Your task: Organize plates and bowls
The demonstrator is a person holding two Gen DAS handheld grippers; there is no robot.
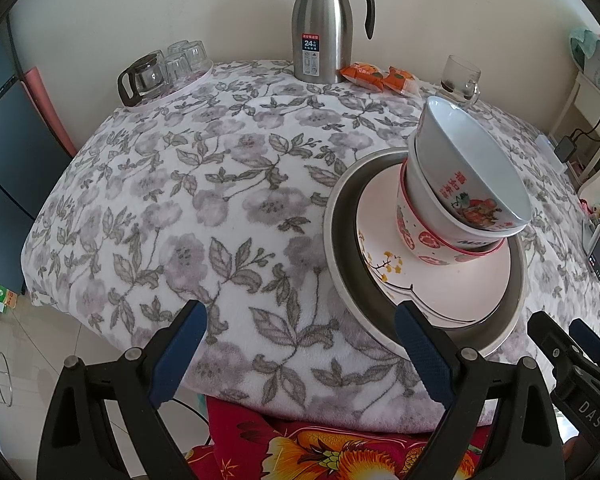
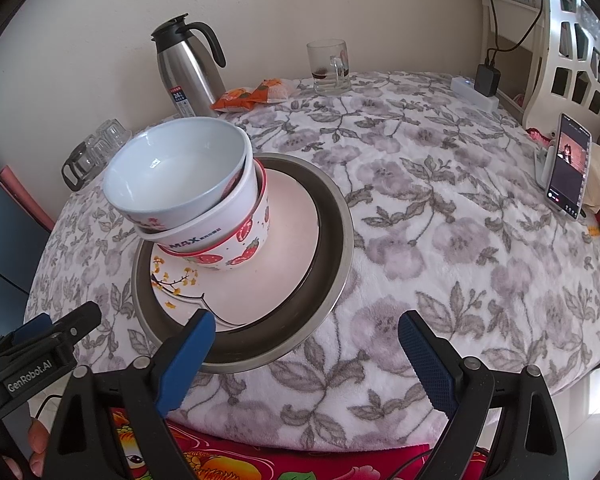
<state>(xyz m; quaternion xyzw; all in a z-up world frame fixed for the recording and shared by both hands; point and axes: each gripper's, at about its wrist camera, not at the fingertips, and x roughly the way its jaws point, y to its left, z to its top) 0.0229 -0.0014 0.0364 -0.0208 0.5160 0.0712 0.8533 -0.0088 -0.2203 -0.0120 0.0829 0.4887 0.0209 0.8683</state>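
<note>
The plates and bowls are already gathered into one pile, which sits right of centre in the left wrist view and left of centre in the right wrist view. A wide metal pan (image 2: 332, 216) lies on the tablecloth (image 2: 440, 240), a pale pink plate (image 2: 288, 216) with a yellow blossom print rests inside it, and three bowls nest on the plate. The bottom strawberry bowl (image 2: 248, 246) stands fairly level, the white lettered bowl (image 2: 204, 236) sits in it, and the top bowl (image 2: 172, 168) leans clearly to one side. To my eye the sorting is nearly done; what looks left is for you to seat that tilted bowl squarely. Your left gripper (image 1: 300, 354) and right gripper (image 2: 306, 364) both hang spread wide and empty at the near table edge, one pad of each crossing the pan's rim in its view. The bowls and plate look glazed, smooth and slippery, the pan brushed and dull, the cloth plush and soft, so the pile may rock.
</note>
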